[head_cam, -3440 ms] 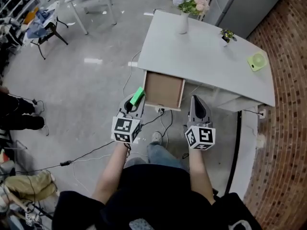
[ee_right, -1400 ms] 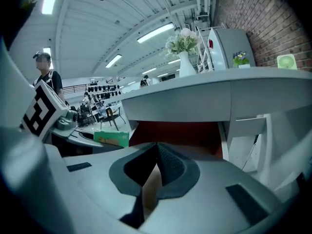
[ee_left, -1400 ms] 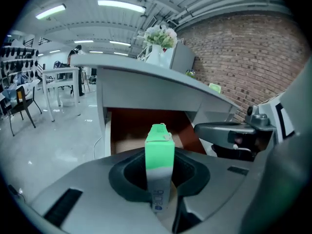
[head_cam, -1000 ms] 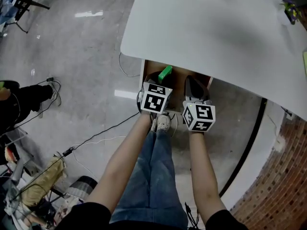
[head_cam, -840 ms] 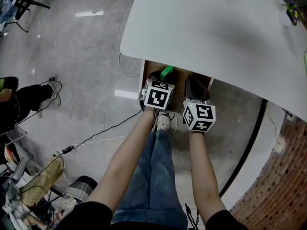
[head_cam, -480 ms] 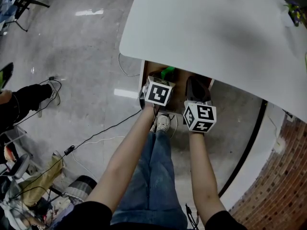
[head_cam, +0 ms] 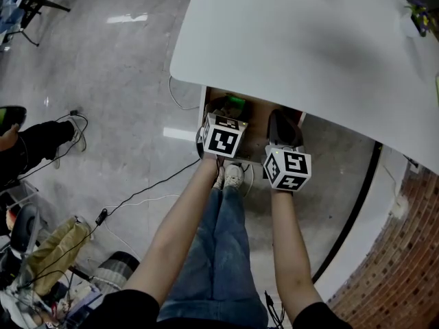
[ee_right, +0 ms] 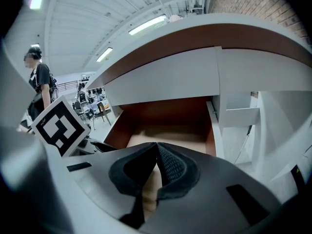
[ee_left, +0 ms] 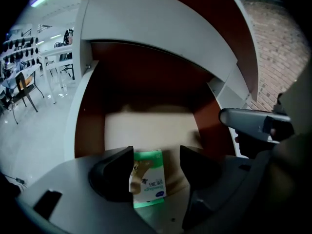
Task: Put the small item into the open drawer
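Note:
The small item is a green-and-white packet [ee_left: 148,179]; in the head view the green packet [head_cam: 236,102] shows just inside the open brown drawer [head_cam: 255,125], under the white tabletop's edge. My left gripper [ee_left: 156,153] reaches into the drawer [ee_left: 151,126]. Its jaws are opening around the packet, which leans by the left jaw with a clear gap to the right one. From above, the left gripper [head_cam: 228,110] is over the drawer's left half. My right gripper [ee_right: 157,149] is shut on nothing, hovering at the drawer's right front [head_cam: 281,120].
The white tabletop [head_cam: 309,40] overhangs the drawer's back. Cables [head_cam: 137,197] trail on the grey floor at left, near another person's legs [head_cam: 34,142]. A brick wall [head_cam: 405,266] runs at right. A person [ee_right: 41,82] stands beyond the left gripper's marker cube [ee_right: 61,126].
The head moved in over the desk. The left gripper dipped into the drawer with the packet and its jaws spread wide. The right gripper stayed put.

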`<state>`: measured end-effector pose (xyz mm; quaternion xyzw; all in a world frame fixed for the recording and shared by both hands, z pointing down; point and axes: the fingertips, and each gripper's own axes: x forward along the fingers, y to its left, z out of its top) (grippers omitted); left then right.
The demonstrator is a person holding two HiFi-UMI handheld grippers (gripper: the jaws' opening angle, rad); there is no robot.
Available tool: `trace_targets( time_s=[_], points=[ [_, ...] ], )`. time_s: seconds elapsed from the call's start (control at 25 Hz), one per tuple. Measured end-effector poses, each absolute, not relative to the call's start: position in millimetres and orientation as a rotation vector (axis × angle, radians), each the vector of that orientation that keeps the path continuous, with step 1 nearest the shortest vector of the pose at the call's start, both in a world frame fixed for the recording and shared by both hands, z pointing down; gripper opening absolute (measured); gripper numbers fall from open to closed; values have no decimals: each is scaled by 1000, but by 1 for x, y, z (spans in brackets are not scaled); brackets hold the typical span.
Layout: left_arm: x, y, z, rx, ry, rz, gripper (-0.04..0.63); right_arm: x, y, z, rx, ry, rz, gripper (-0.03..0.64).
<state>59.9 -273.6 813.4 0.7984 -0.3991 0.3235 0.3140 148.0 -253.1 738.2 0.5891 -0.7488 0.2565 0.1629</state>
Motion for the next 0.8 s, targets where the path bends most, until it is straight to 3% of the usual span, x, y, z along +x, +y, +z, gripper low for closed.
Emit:
trace_targets(
  time_s=[0.36,0.68,0.8],
  points=[
    [56,-273,790,2148,-1119,787,292,146,-246,728,1688,-2150,716,2],
    [36,-245,692,2249,-1275,663,54,147,-216,665,1723,-2196,691,2],
    [23,-233,633,2302,-1342,565,30,148,-204,619,1767,-2221,675,2]
  ],
)
